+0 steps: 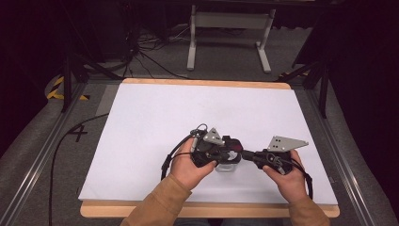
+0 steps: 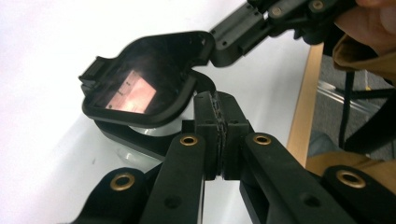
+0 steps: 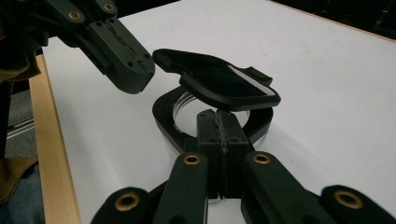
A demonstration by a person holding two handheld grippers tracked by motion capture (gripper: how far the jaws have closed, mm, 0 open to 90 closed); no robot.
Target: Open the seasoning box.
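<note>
Clear container with black rim (image 3: 164,117) sits near the front middle of the white table (image 1: 188,113), hinged lid (image 3: 219,79) half raised. Right gripper (image 3: 219,116): jaws pressed together, nothing seen between them, tips under the lid edge, probably propping it open. Left gripper (image 2: 220,100): likewise closed and empty-looking, tip beside the lid's corner, likely to steady or push it.

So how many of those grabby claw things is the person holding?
2. The left gripper is in the left hand; the right gripper is in the right hand. Both meet at the lidded container mid-table.
</note>
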